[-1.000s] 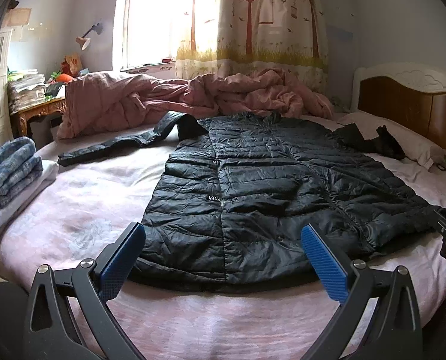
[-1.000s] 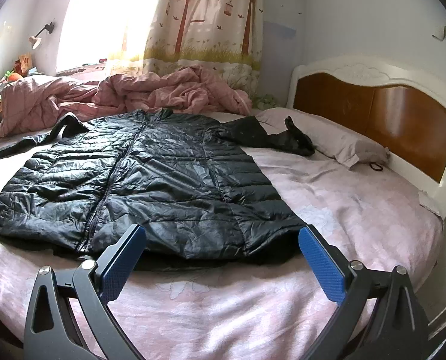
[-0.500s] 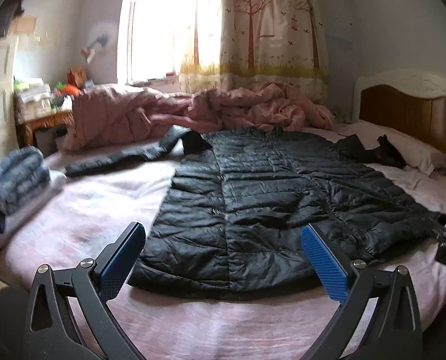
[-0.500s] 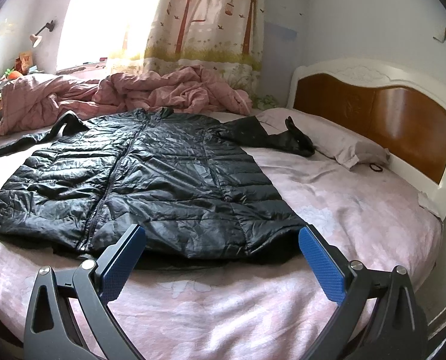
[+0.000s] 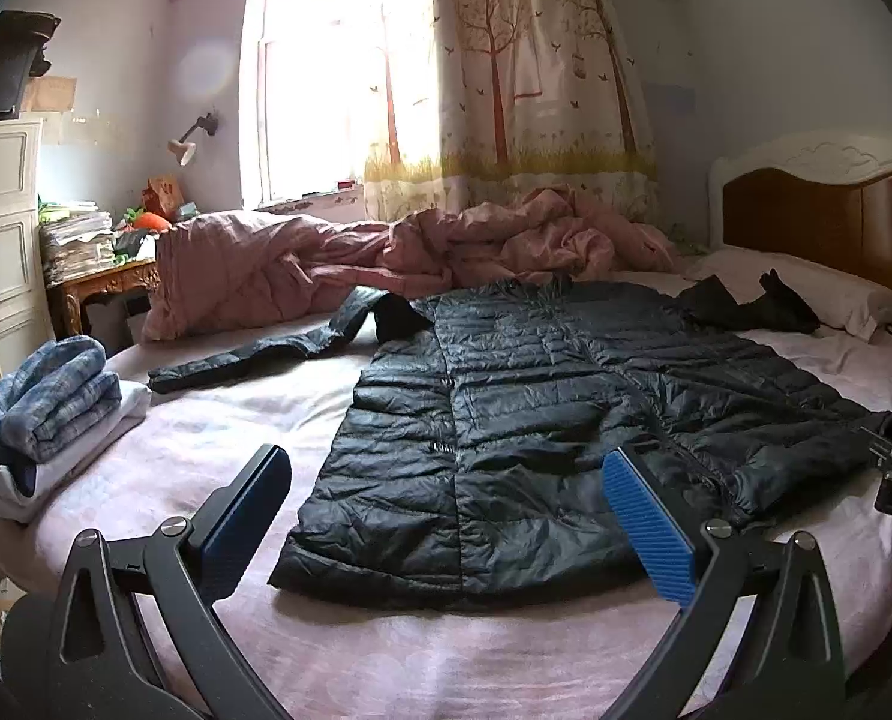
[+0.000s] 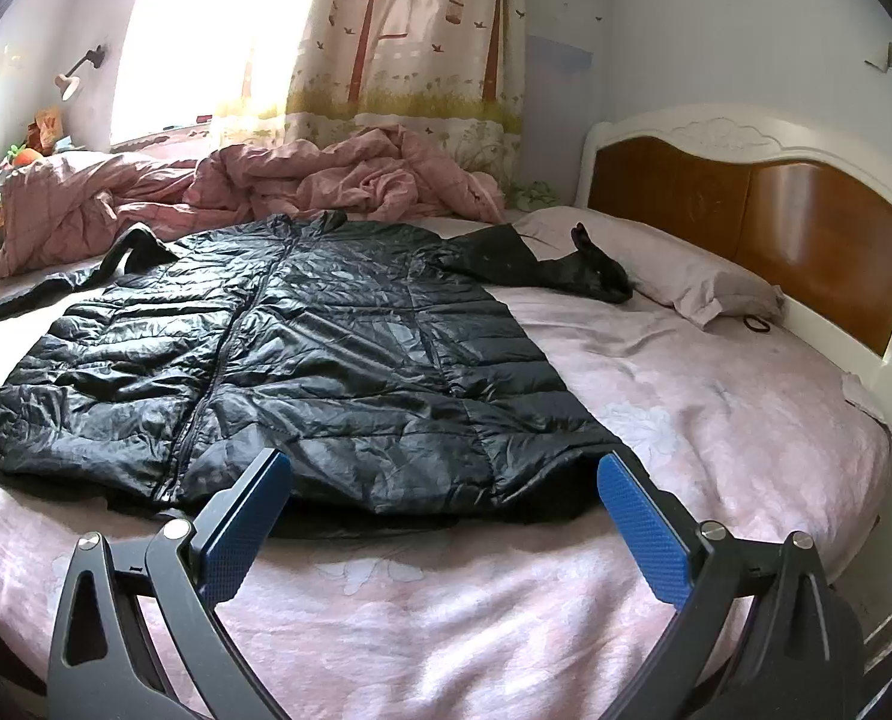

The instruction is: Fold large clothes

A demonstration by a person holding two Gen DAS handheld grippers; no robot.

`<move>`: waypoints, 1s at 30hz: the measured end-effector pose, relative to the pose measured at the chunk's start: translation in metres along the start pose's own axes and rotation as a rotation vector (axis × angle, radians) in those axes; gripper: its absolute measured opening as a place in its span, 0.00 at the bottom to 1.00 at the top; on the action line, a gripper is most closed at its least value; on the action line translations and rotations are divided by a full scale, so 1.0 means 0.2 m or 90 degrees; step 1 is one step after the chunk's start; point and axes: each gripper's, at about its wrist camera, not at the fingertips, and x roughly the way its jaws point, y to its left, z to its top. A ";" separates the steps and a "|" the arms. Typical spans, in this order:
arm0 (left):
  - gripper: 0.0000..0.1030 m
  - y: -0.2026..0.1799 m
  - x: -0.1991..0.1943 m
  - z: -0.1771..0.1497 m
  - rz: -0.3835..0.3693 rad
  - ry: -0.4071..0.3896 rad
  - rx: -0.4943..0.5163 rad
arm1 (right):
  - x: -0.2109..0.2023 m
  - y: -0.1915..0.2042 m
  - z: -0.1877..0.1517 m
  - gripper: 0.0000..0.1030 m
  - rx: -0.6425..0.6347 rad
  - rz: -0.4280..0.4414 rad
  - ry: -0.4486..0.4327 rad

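1. The left gripper (image 5: 446,516) hangs over the near edge of the bed (image 5: 194,450), its blue-padded fingers spread wide with nothing between them.
2. The right gripper (image 6: 443,510) is likewise spread wide and empty, poised above the hem of the black puffer coat (image 6: 302,360); whether its pads touch the fabric cannot be told.
3. The coat lies flat on the pink sheet, front up, collar toward the window, hem toward the cameras.
4. One sleeve (image 5: 266,348) stretches out sideways across the sheet; the other sleeve (image 6: 535,261) runs onto the pillow (image 6: 685,288), and its cuff end is crumpled and hard to read.
5. A darker layer shows under the hem in the right wrist view; what it is cannot be made out.
6. In the left wrist view part of the other gripper is cut off at the right frame edge.
7. A rumpled pink quilt (image 5: 386,252) is heaped behind the coat.
8. Folded clothes (image 5: 50,402) sit stacked at the bed's left side, partly cropped.
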 end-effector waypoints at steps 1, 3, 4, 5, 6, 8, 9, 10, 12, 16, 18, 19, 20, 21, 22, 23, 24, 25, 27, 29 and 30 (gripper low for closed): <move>1.00 -0.01 0.00 -0.01 -0.003 0.005 0.005 | 0.00 0.00 0.00 1.00 0.001 0.001 0.001; 1.00 -0.02 0.01 -0.01 -0.015 0.015 0.012 | 0.00 0.01 0.00 1.00 0.000 0.000 0.000; 1.00 -0.02 0.01 -0.02 -0.022 0.021 0.013 | 0.00 0.00 0.00 1.00 0.000 0.001 0.002; 1.00 -0.02 0.01 -0.02 -0.033 0.030 0.013 | 0.00 0.01 0.00 1.00 0.001 0.001 0.004; 1.00 -0.03 0.02 -0.03 -0.043 0.037 0.014 | 0.00 0.01 0.00 1.00 0.001 0.002 0.006; 1.00 -0.04 0.02 -0.03 -0.053 0.039 0.024 | 0.01 0.00 0.00 1.00 0.004 0.002 0.008; 1.00 -0.05 0.01 -0.03 -0.050 0.036 0.032 | 0.01 0.00 0.00 1.00 0.004 -0.001 0.008; 1.00 -0.06 0.01 -0.04 -0.049 0.035 0.037 | 0.01 0.01 -0.01 1.00 0.005 -0.002 0.009; 1.00 -0.07 0.01 -0.04 -0.056 0.037 0.037 | 0.02 0.01 -0.01 1.00 0.008 0.000 0.015; 1.00 -0.08 0.01 -0.05 -0.062 0.042 0.031 | 0.02 0.01 -0.02 1.00 0.015 0.006 0.020; 1.00 -0.08 0.01 -0.05 -0.060 0.042 0.032 | 0.02 0.01 -0.02 1.00 0.012 0.004 0.019; 1.00 -0.08 0.01 -0.05 -0.058 0.043 0.031 | 0.02 0.01 -0.02 1.00 0.012 0.005 0.021; 1.00 -0.08 0.01 -0.05 -0.055 0.046 0.029 | 0.02 0.00 -0.02 1.00 0.014 0.008 0.022; 1.00 -0.08 0.02 -0.05 -0.055 0.050 0.027 | 0.02 0.00 -0.02 1.00 0.015 0.010 0.024; 1.00 -0.08 0.03 -0.06 -0.060 0.056 0.024 | 0.02 0.01 -0.02 1.00 0.016 0.015 0.028; 1.00 -0.08 0.03 -0.06 -0.069 0.065 0.021 | 0.01 0.01 -0.02 1.00 0.016 0.021 0.031; 1.00 -0.08 0.04 -0.07 -0.078 0.075 0.019 | 0.01 0.01 -0.02 1.00 0.017 0.028 0.031; 1.00 -0.09 0.06 -0.08 -0.089 0.087 0.018 | 0.01 0.01 -0.02 1.00 0.019 0.045 0.034; 0.98 -0.11 0.07 -0.09 -0.102 0.106 0.024 | 0.02 0.01 -0.02 1.00 0.032 0.080 0.051; 0.88 -0.13 0.10 -0.11 -0.120 0.133 0.026 | 0.04 0.01 -0.03 0.97 0.049 0.124 0.076; 0.82 -0.14 0.11 -0.13 -0.128 0.147 0.025 | 0.05 0.01 -0.03 0.88 0.060 0.146 0.089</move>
